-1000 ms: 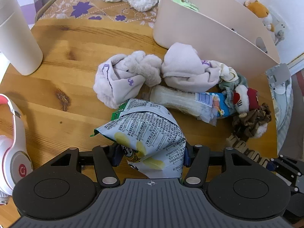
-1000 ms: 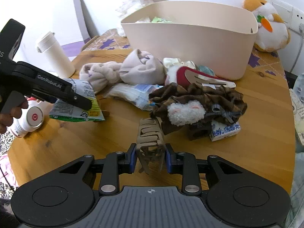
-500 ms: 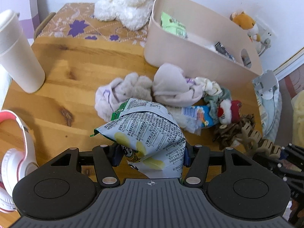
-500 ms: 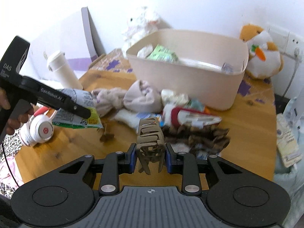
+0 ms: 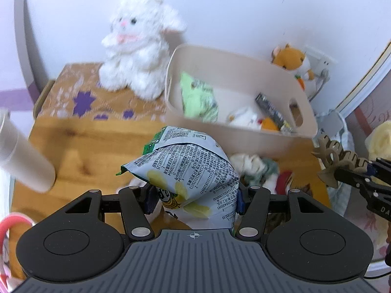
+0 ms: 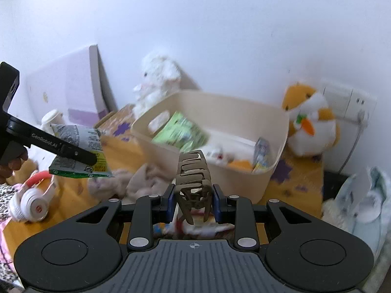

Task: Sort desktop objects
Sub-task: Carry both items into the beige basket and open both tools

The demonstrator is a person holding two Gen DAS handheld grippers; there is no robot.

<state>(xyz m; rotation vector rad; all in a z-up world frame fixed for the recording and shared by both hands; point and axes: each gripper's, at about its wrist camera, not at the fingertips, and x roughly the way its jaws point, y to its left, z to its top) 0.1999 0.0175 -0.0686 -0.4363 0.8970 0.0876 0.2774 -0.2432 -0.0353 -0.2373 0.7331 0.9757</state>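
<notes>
a plain white wall (image 6: 220, 36) fills the upper part of both views, evenly and brightly lit, with no hard shadows on it. below the wall lies a wooden table (image 5: 80, 136) with a warm orange grain and a dark knot. at the table's far edge, against the wall, lies a brown cloth with purple flowers (image 5: 80, 97). left of the cloth a pale lilac panel with a grey edge (image 6: 97, 78) leans up the wall. at the right end of the wall, past the table, a white wall socket plate (image 6: 352, 105) holds a plug with a cable hanging down. right of the table, a light door or cupboard frame (image 5: 366, 78) rises slantwise.
</notes>
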